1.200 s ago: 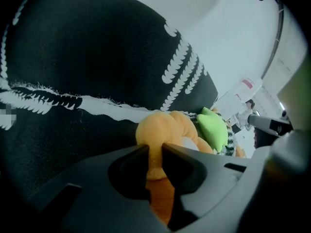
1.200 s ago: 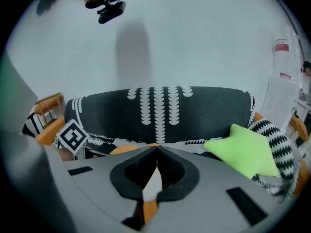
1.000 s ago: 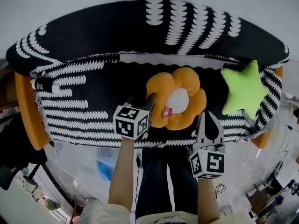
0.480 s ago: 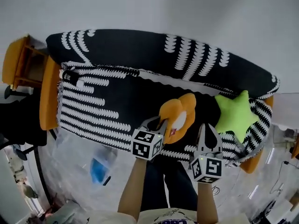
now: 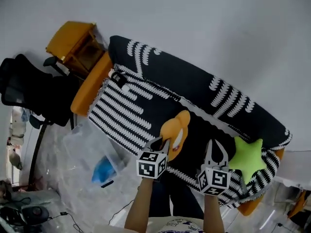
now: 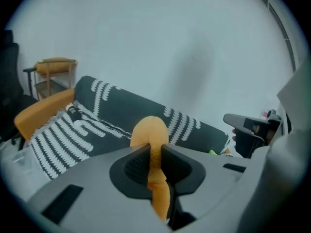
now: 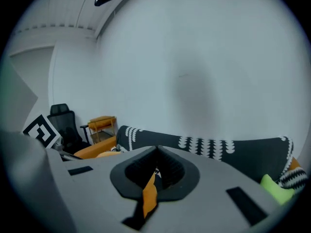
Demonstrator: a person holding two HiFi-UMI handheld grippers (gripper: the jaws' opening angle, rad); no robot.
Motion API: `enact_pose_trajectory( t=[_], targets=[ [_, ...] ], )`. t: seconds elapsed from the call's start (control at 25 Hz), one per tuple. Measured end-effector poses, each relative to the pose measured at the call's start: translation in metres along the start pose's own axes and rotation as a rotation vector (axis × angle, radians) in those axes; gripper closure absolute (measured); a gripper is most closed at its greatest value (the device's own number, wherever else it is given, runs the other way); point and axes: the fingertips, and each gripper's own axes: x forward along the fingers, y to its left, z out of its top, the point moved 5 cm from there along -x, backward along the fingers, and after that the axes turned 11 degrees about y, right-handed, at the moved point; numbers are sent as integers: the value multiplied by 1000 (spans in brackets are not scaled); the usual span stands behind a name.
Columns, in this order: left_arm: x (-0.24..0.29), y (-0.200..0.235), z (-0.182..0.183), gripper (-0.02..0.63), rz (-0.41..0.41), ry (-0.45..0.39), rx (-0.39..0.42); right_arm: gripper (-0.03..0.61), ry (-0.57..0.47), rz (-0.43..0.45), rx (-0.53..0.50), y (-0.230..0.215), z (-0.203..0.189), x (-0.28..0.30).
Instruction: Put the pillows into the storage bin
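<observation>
An orange flower-shaped plush pillow [image 5: 176, 132] with a white centre is grasped at its edge by the fingers of the left gripper [image 5: 163, 142]. In the left gripper view, the two fingers are seen pressed against the orange fabric from both sides, and the pillow stands on edge above them. It is held up in front of a sofa draped in a black cover with white stripes [image 5: 127, 111], clear of the seat. The right gripper [image 5: 215, 147] is held just beside the pillow, to its right, without touching it. Its fingers are clenched together at the tips. A narrow orange strip is seen in the slot behind the tips, and what it is cannot be told. A lime-green star-shaped plush pillow [image 5: 248, 159] lies on the seat near the sofa's right end, beside the right gripper. A clear plastic storage bin [image 5: 85, 142] stands on the floor in front of the sofa's left end, apart from both pillows, with something blue [image 5: 103, 171] seen inside it. A black office chair [image 5: 29, 89] and an orange side table [image 5: 73, 42] are seen beyond the sofa's left arm.
</observation>
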Motion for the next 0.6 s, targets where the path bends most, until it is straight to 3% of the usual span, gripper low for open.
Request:
enact_pose_trajectory(
  t=[0.32,0.6],
  targets=[
    [-154,97,-25,558,203,-224,-320,566,-4,278,-198,154,46,4],
    [-277,176,-114,558,380,-376,-595,566,40,499,-382,312,22,-20]
  ],
)
